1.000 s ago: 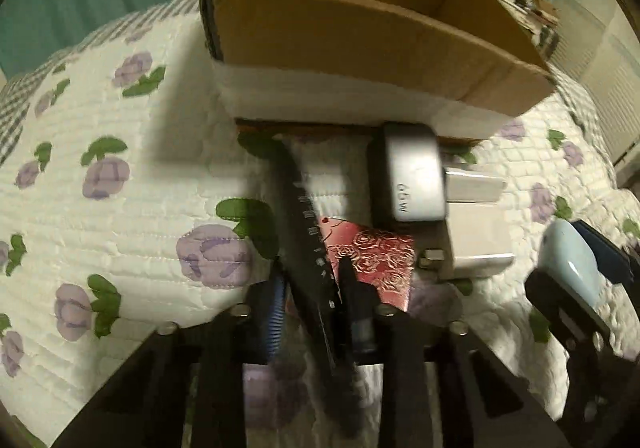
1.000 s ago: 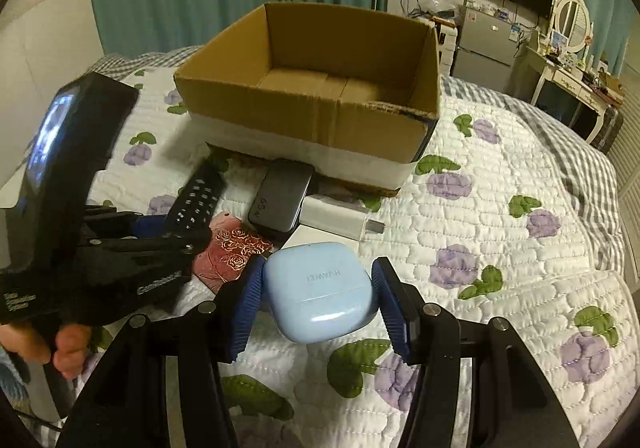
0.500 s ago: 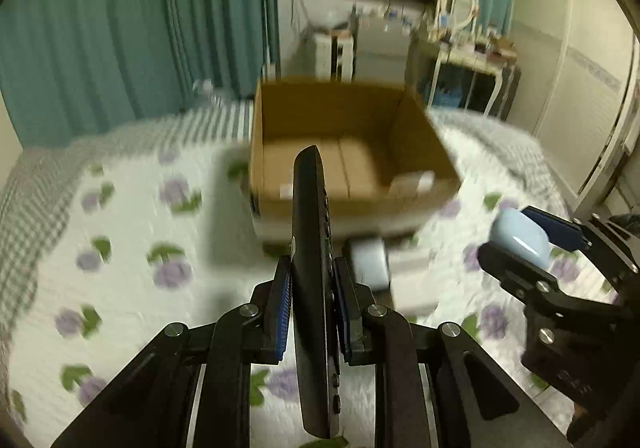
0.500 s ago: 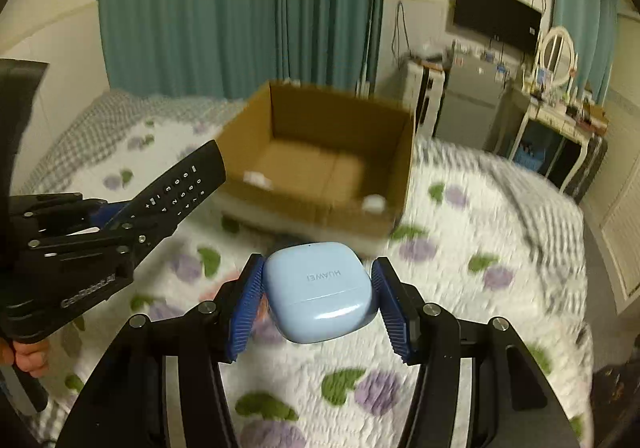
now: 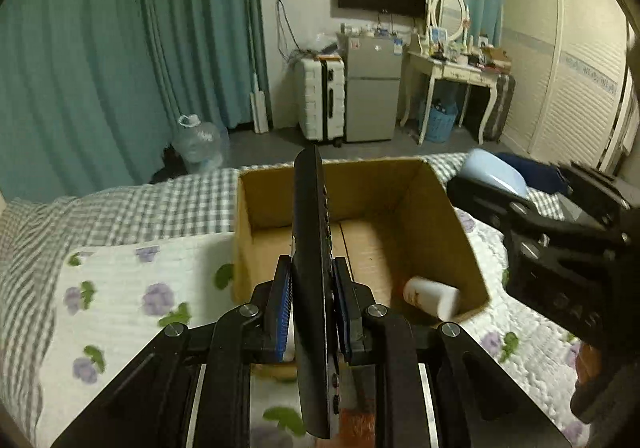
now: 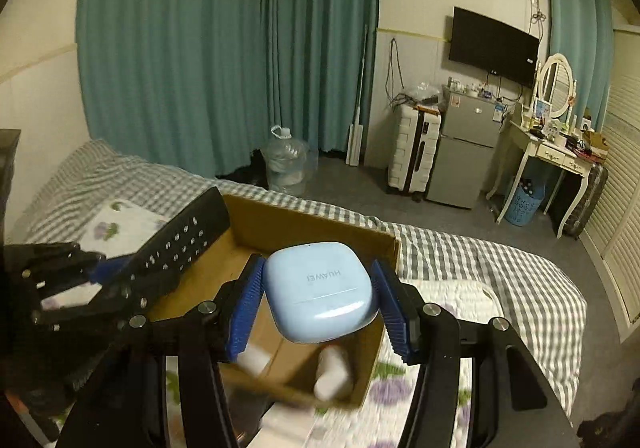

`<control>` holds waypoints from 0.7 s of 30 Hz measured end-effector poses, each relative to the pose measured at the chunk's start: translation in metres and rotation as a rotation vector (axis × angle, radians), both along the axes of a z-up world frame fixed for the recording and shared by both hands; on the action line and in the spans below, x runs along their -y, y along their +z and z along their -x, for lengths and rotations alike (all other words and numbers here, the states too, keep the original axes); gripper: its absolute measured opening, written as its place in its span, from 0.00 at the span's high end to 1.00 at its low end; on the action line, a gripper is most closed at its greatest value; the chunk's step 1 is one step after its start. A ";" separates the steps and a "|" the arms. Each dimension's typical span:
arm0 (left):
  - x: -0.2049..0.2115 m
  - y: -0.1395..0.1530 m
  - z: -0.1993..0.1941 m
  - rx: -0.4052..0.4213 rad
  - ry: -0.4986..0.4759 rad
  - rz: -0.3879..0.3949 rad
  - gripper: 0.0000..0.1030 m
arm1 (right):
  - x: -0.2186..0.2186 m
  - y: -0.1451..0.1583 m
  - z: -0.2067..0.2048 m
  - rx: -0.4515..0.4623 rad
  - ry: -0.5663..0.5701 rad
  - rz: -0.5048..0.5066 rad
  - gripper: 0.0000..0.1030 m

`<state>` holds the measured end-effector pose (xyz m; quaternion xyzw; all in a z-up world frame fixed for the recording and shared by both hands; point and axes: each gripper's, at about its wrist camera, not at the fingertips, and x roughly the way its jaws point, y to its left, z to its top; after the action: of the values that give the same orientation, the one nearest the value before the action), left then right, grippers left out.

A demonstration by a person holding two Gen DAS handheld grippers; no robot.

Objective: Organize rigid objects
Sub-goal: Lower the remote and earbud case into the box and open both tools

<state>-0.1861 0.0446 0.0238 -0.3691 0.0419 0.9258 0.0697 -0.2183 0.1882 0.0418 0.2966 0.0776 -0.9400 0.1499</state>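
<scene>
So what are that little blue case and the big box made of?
The blue case looks like smooth, glossy plastic: it catches soft highlights and has a thin lid seam. The box looks like plain brown cardboard, matte, with raw cut edges and folded floor flaps.

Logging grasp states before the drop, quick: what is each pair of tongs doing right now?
Left tongs: closed on the black remote, held on edge.
Right tongs: closed on the blue earbud case.
</scene>
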 end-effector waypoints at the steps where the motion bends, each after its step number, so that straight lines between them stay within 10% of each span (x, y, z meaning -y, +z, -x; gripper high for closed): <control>1: -0.001 -0.009 0.010 0.011 0.000 -0.002 0.81 | 0.001 -0.008 0.012 0.011 0.000 -0.009 0.47; 13: -0.011 -0.059 0.037 -0.005 -0.009 0.035 0.76 | -0.012 -0.067 0.063 0.097 0.012 0.013 0.47; 15: -0.014 -0.055 0.032 -0.027 -0.003 0.055 0.63 | -0.015 -0.066 0.061 0.100 0.003 0.026 0.45; 16: -0.015 -0.051 0.028 -0.042 0.003 0.063 0.49 | -0.016 -0.064 0.059 0.094 -0.004 0.026 0.33; 21: -0.009 -0.033 0.008 -0.102 0.031 0.074 0.44 | -0.026 -0.038 0.032 0.027 -0.067 0.016 0.10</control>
<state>-0.1938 0.0536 -0.0097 -0.3246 0.0741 0.9421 0.0396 -0.2505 0.2143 0.0036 0.3107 0.0579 -0.9409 0.1217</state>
